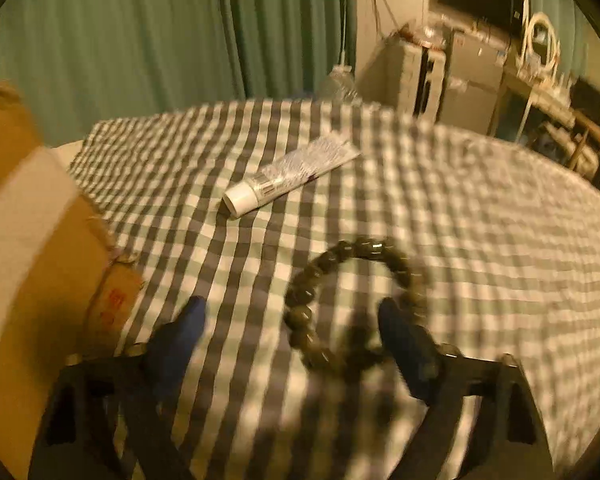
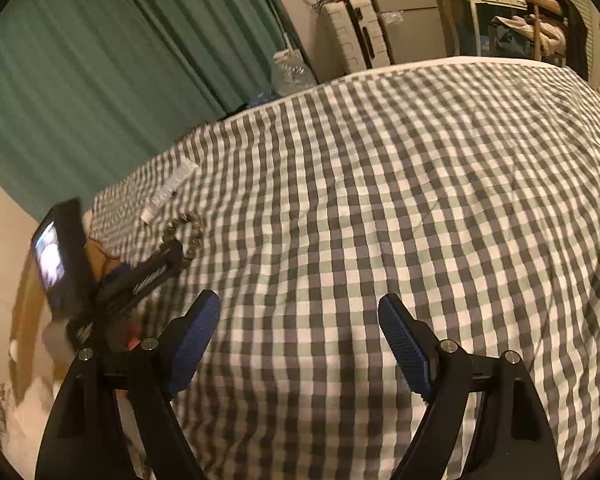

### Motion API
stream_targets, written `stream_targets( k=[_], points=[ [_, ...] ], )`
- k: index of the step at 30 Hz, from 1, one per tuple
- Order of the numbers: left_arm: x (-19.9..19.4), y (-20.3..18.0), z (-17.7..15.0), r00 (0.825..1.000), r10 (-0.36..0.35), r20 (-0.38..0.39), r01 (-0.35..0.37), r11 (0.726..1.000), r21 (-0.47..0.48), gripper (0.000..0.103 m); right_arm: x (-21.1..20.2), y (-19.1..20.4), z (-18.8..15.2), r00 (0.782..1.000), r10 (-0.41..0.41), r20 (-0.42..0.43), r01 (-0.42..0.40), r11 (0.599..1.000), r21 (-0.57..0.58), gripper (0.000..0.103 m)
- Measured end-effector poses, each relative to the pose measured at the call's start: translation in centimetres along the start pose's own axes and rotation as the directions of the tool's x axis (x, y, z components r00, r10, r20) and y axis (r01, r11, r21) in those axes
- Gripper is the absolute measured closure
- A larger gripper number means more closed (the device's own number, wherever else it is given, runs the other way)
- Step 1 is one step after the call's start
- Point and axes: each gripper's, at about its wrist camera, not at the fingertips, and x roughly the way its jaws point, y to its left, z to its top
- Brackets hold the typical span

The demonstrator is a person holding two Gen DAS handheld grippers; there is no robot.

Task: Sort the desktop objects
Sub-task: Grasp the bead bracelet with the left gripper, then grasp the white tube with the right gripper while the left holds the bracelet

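1. Here the left gripper [image 1: 290, 316] is hanging wide open over the bead bracelet [image 1: 352, 304], gripping nothing, probably to pick it.
2. The right gripper [image 2: 299, 312] is waiting open and empty.
3. The tube [image 1: 288, 178] is lying at 11 o'clock from the bracelet.

Checked cloth [image 1: 480, 240] under my grippers, matt, softly creased. Bracelet beads [image 1: 312, 280] glossy, dark. Tube [image 1: 288, 178] ahead: shiny crinkled foil, smooth white cap. Cardboard box [image 1: 32, 280] left, matt.

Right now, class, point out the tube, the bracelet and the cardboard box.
tube [image 1: 288, 178]: left wrist view, on the middle of its silver body.
bracelet [image 1: 300, 292]: left wrist view, on a bead of its left arc.
cardboard box [image 1: 60, 260]: left wrist view, on its brown side.
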Motion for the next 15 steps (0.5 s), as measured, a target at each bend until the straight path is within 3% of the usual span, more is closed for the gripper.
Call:
stream_targets(
  k=[2, 3, 4, 8, 12, 15],
  points=[
    [0.9, 0.4, -0.1, 0.999, -0.035, 0.008, 0.036, 0.999, -0.016, 0.045, 0.7, 0.1, 0.1, 1.0, -0.01, -0.01, 0.009, 1.0, -0.017, 0.022],
    [0.6, 0.4, -0.1, 0.999, -0.037, 0.032, 0.037, 0.999, -0.004, 0.081, 0.9, 0.2, 0.2, 1.0, -0.009, -0.013, 0.009, 1.0, -0.024, 0.022],
    [0.4, 0.2, -0.1, 0.999, -0.043, 0.031, 0.043, 0.999, 0.018, 0.093, 1.1, 0.3, 0.3, 1.0, -0.008, -0.014, 0.007, 0.999, -0.032, 0.022],
    [-3.1, 1.6, -0.8, 0.99, -0.079, 0.117, 0.077, 0.997, 0.018, 0.093, 1.8, 1.2, 1.0, 0.999, 0.031, -0.016, -0.032, 0.998, -0.048, 0.022],
    [-5.5, 5.1, -1.0, 0.985, -0.109, 0.133, 0.121, 0.989, -0.086, 0.093, 2.4, 3.3, 2.2, 0.996, 0.093, -0.018, -0.093, 0.994, -0.058, 0.022],
    [-5.3, 7.0, -0.5, 0.987, -0.104, 0.119, 0.115, 0.989, -0.092, 0.093, 3.4, 6.0, 3.7, 0.989, 0.147, -0.021, -0.148, 0.987, -0.067, 0.022]
  ],
)
